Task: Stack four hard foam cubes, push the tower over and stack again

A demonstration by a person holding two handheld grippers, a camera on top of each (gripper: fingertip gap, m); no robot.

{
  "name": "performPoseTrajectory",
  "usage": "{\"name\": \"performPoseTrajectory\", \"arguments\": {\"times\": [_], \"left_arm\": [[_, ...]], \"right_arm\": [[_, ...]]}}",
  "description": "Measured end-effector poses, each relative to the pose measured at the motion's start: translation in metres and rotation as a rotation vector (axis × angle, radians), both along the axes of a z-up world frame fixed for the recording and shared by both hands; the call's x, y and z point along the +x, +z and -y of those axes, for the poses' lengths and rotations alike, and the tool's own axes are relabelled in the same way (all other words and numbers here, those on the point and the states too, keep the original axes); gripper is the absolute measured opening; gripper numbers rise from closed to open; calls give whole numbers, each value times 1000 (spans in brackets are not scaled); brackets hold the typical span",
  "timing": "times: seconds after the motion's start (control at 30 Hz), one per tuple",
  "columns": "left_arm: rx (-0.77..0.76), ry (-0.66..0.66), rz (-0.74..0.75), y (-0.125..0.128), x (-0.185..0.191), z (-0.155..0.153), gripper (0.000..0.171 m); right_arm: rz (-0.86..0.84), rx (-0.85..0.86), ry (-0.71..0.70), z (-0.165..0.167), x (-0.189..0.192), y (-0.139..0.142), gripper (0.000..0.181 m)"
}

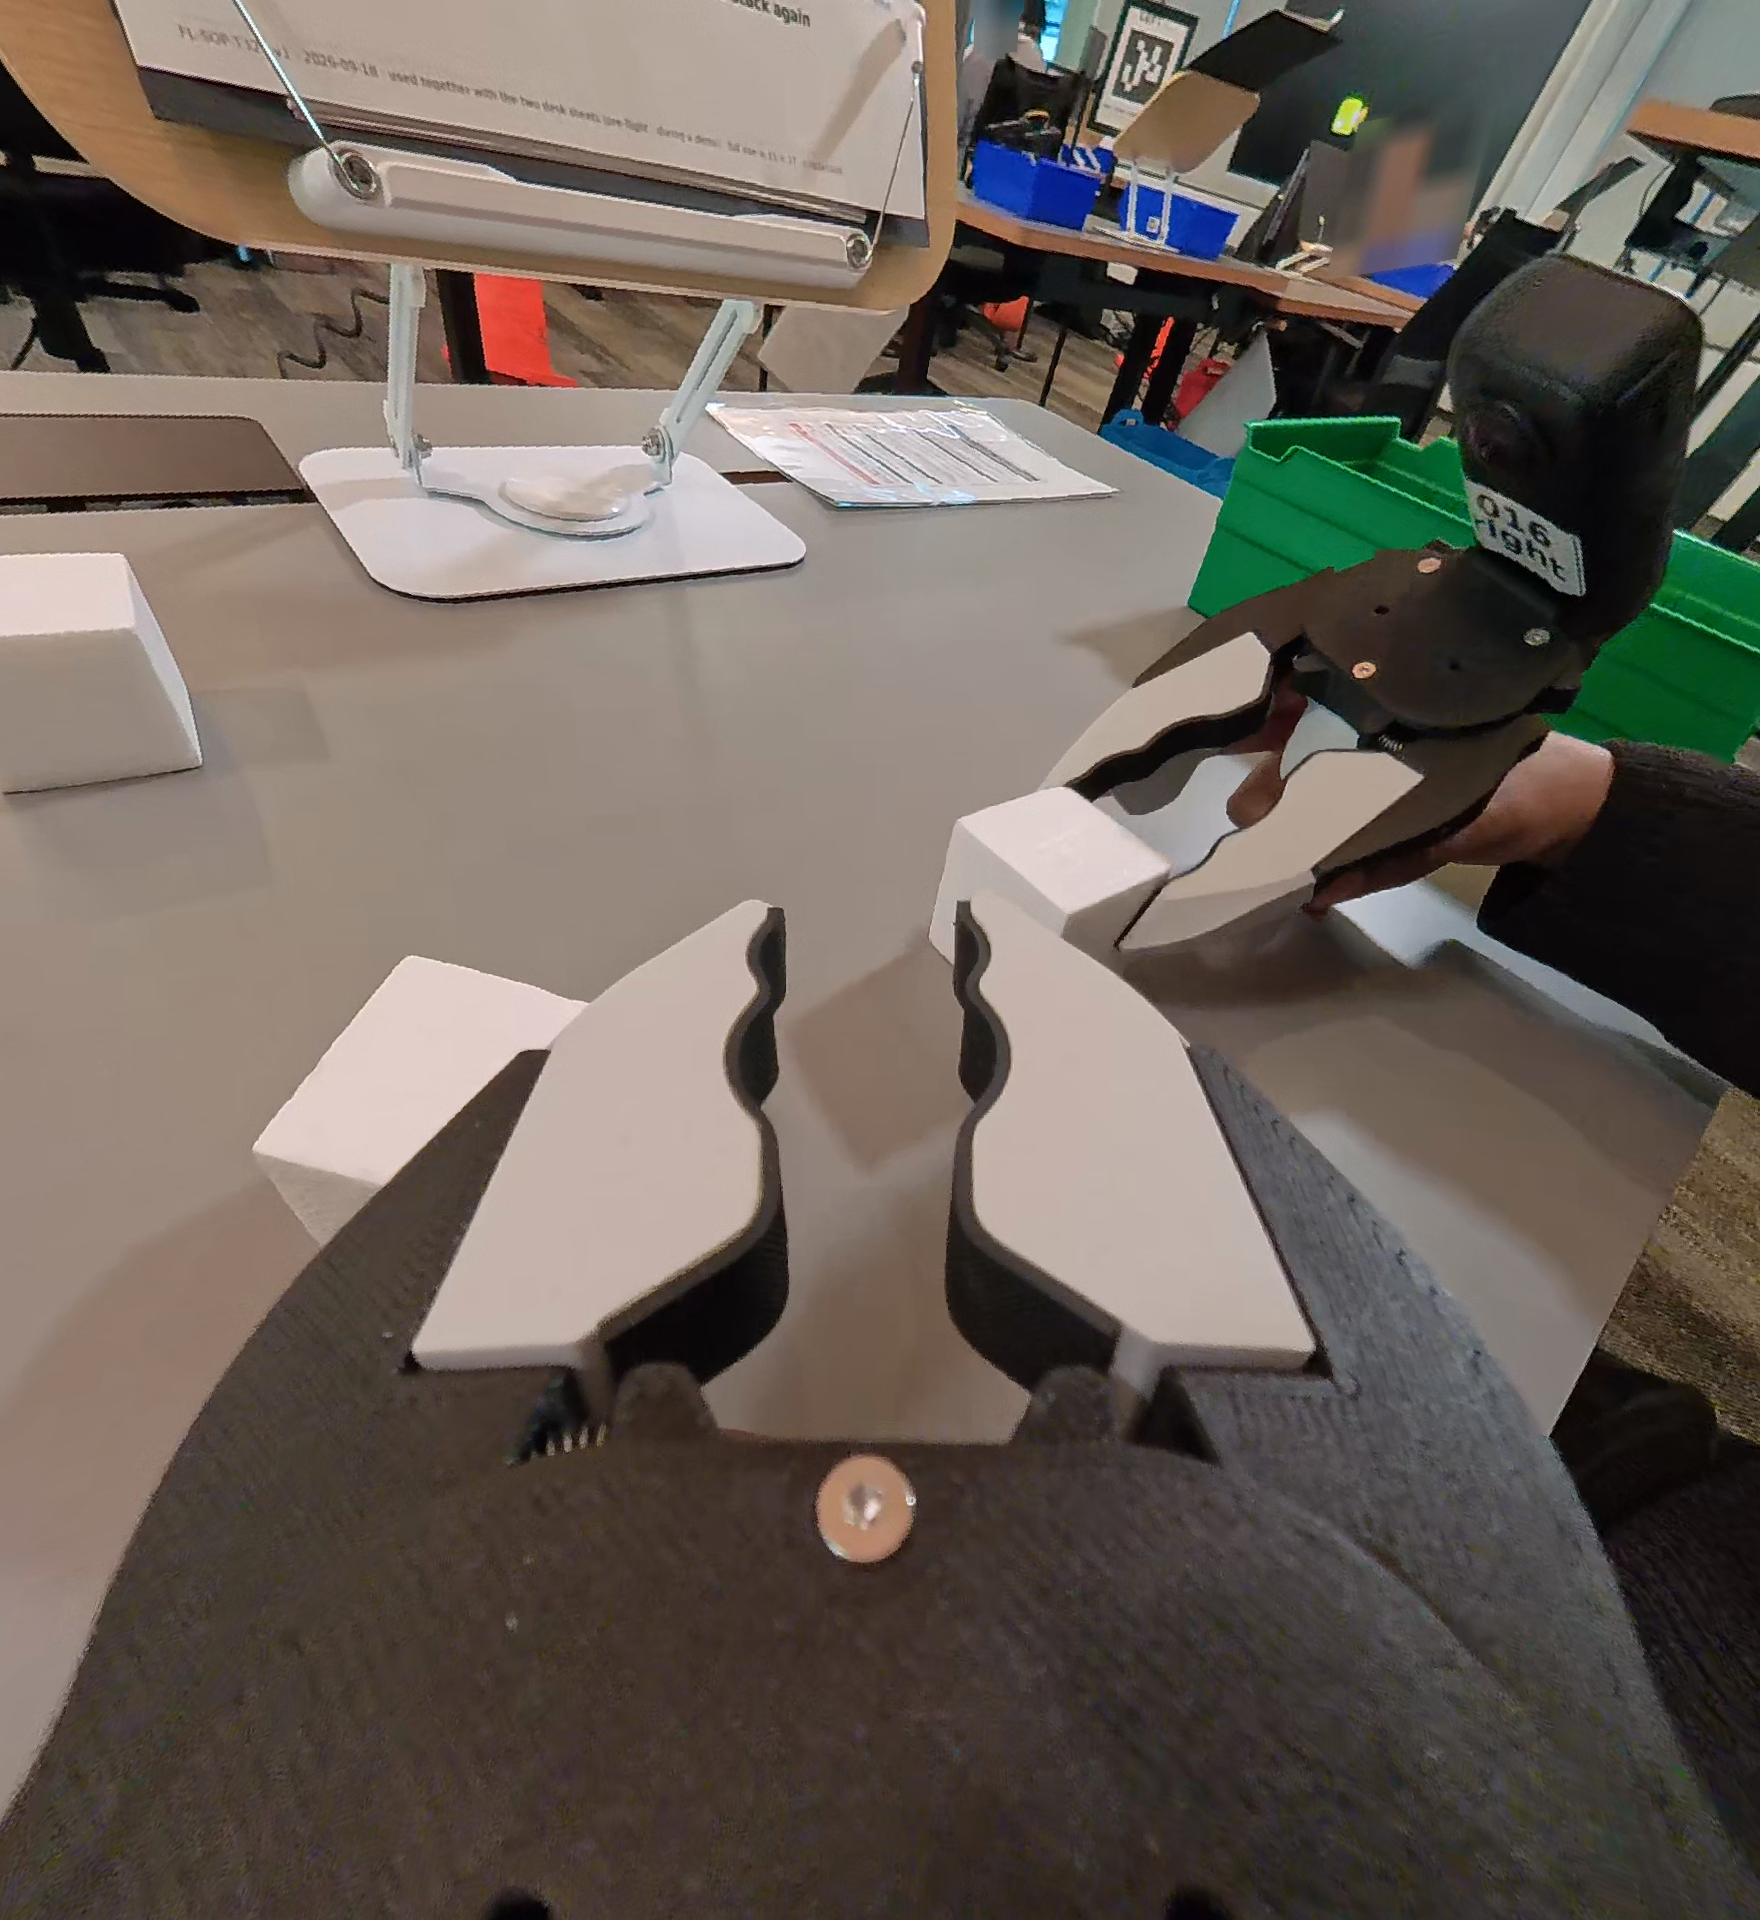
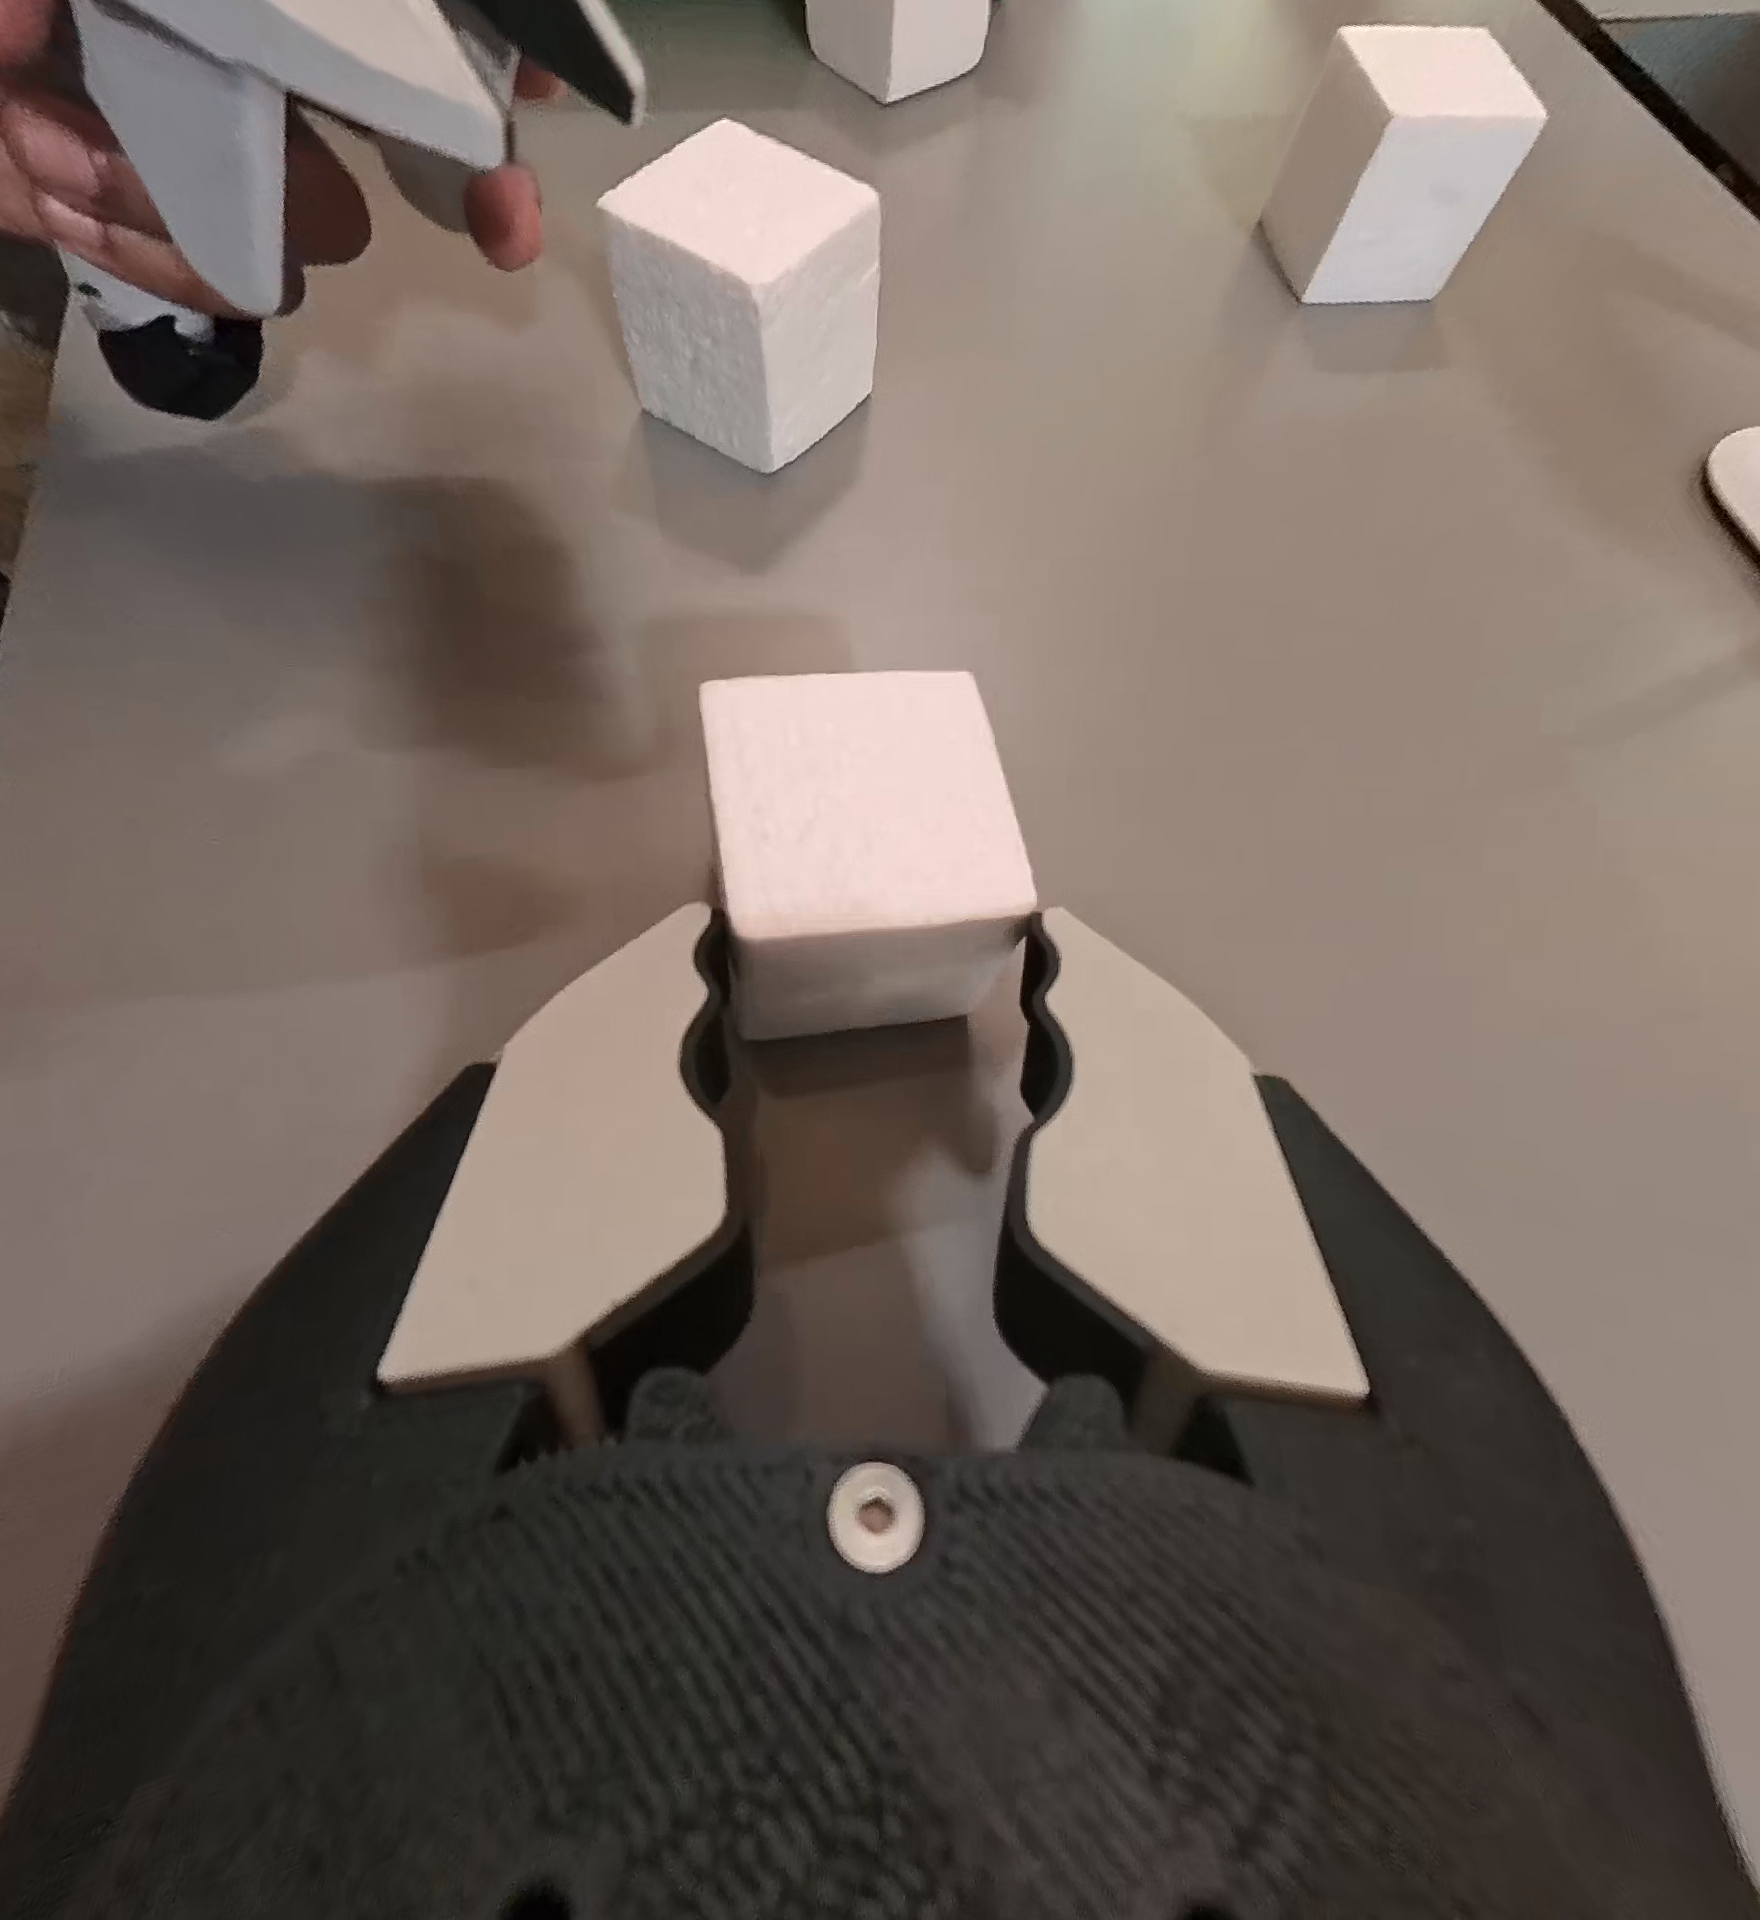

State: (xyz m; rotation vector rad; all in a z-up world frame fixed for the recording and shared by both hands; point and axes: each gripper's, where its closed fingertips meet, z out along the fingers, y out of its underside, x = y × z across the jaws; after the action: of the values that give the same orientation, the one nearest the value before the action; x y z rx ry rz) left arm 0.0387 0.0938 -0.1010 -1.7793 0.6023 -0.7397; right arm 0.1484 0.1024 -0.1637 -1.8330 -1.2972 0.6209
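1. your right gripper [image 2: 871,961] has its jaws spread just wider than the white foam cube [image 2: 860,847], with the tips level with the cube's near face on either side. i cannot tell whether the tips already touch it. if you close off-centre, one tip is likely to push the light cube aside or twist it.
2. that cube sits near the table [image 2: 1271,644] edge on your side, so a hard nudge could send it toward the second foam cube [image 2: 746,312] beyond.
3. foam dents easily; a hard squeeze may crush its faces.
4. your left gripper [image 1: 868,971] is parted and holds nothing, with bare table between its fingers. the second cube lies just beside its left finger [image 1: 627,1132], so a sideways drift could knock it.
5. the two grippers are near each other and could collide.
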Motion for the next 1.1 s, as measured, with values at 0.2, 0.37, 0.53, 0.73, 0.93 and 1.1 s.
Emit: {"name": "performPoseTrajectory", "arguments": {"times": [0.2,0.37,0.53,0.73,0.93,1.1], "left_arm": [[1,1,-1,0,0,0,31],[-1,2,-2,0,0,0,31],[-13,0,1,-1,0,0,31],[-28,2,11,-2,-1,-1,31],[-33,8,16,-2,-2,-1,30],[-35,7,14,-2,-2,-1,30]], "right_arm": [[-1,38,-40,-7,6,2,61],[30,60,-49,-8,8,-1,65],[45,72,-47,-6,11,-2,59],[77,89,-35,-4,9,-6,58],[96,108,-25,-3,8,-7,53],[89,109,-29,-3,8,-6,56]]}}
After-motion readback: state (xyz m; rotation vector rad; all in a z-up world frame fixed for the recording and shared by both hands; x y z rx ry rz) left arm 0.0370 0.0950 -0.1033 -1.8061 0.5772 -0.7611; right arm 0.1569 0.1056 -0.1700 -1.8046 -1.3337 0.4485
